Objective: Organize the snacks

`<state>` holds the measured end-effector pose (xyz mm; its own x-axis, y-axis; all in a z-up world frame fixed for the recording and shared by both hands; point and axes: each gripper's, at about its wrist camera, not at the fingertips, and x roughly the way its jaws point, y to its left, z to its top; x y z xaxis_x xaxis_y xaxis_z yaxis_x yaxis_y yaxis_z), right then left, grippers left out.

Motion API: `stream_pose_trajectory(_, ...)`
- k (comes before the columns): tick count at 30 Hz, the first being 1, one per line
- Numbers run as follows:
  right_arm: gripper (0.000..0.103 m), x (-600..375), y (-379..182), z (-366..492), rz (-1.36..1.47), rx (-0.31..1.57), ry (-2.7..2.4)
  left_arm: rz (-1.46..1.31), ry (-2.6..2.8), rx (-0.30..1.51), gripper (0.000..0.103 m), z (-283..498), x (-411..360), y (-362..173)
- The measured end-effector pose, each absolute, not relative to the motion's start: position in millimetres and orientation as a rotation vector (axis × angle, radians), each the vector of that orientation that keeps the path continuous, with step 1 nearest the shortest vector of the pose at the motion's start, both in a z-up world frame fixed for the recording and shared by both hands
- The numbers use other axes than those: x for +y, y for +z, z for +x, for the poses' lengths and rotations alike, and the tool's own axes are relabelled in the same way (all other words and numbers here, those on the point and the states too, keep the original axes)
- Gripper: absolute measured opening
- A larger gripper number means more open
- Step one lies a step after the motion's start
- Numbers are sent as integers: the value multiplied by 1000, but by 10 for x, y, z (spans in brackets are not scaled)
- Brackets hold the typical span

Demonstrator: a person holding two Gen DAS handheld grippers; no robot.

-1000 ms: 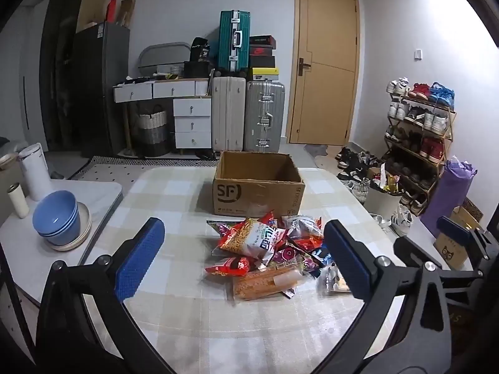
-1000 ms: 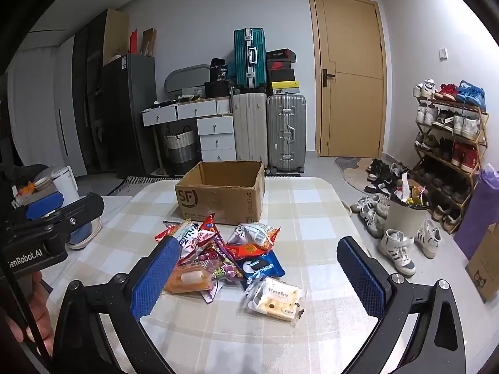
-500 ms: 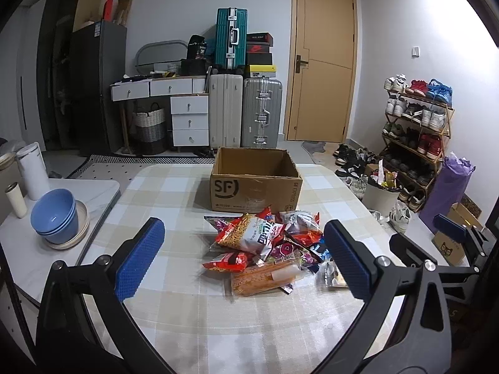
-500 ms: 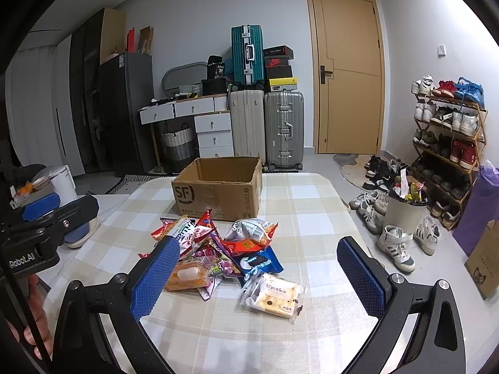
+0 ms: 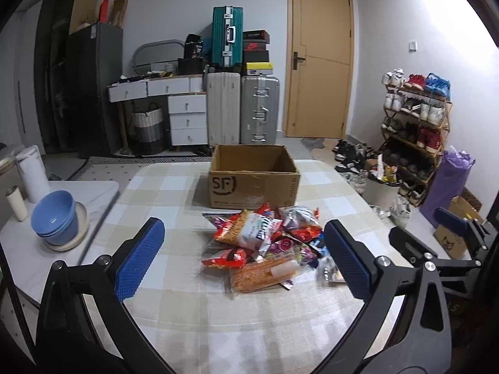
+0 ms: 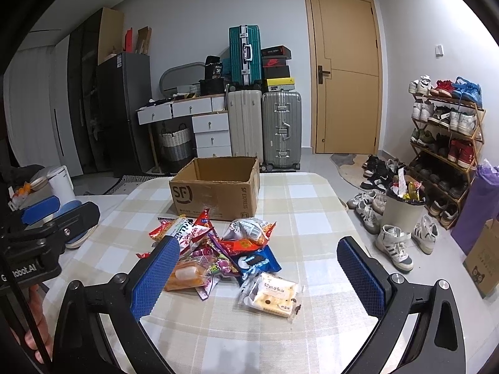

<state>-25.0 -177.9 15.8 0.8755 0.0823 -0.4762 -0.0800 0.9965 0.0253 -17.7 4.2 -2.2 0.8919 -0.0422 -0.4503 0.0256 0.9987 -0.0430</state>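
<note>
Snacks: a loose heap of crinkly foil and plastic snack packets (image 6: 218,249) lies in the middle of the checked beige tablecloth (image 6: 312,224), just in front of the box and not yet in it.
Box: the open brown cardboard carton marked SF (image 6: 215,190) stands behind the heap with its mouth up; nothing shows inside it from here.
Easiest first pick: the clear-wrapped pale biscuit pack (image 6: 271,293) lies flat at the near edge of the heap, nearest your right side.
Right gripper (image 6: 259,271): blue pads spread wide, empty, above the near table edge.
Left gripper (image 5: 243,255): also spread wide and empty, facing the orange-red packets (image 5: 262,272).
Advice: take one packet at a time, pinch a wrapper's edge rather than its middle, and lift clear of the box wall before you let go.
</note>
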Motion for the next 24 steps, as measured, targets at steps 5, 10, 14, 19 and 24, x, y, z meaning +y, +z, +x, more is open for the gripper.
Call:
stream_pose_trajectory(5,103,-1781,159,-254,3,496,81,-40,-30,471,102,-181,58,-19)
stream_pose_trajectory(10,103,-1786,155,-257,0,493,81,-38,-31,471,102,-178,49,-14)
stream_pose_trajectory(14,103,-1783,158,-257,-1,495,82,-39,-30,470,102,-181,61,-11)
stream_pose_trajectory(19,103,-1772,153,-269,1,488,80,-32,-25,466,102,-191,54,-3)
stream_pose_trajectory(24,103,-1769,147,-269,-1,487,81,-35,-27,468,102,-191,53,3)
